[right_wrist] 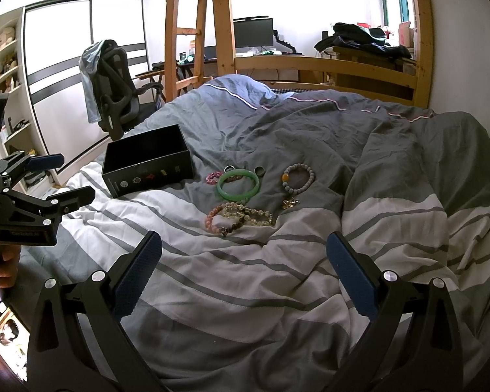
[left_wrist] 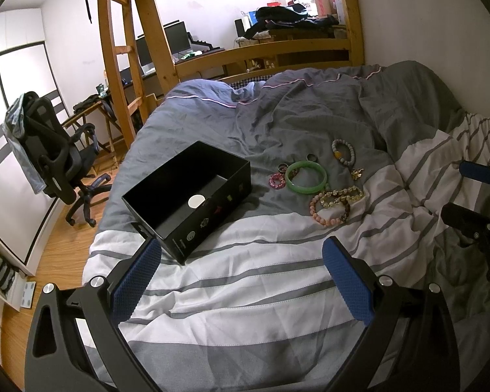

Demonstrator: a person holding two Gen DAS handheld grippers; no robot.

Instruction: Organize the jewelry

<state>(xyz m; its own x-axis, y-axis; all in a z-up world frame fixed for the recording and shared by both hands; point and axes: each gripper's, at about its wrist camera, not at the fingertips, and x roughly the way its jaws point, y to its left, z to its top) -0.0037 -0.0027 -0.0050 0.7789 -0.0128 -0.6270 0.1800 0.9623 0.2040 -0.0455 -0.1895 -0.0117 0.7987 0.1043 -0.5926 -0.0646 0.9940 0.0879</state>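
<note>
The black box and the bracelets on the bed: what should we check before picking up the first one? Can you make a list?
1. Black box open and empty of jewelry: ok, only a white round sticker shows inside.
2. Left tool open and empty: ok.
3. Right tool open and empty: ok.
4. Green bangle free to lift: not ok, it lies over a small pink piece.
5. Pink bead bracelet separate from the gold bead bracelet: not ok, they overlap.
6. Grey bead bracelet lying alone: ok.
</note>
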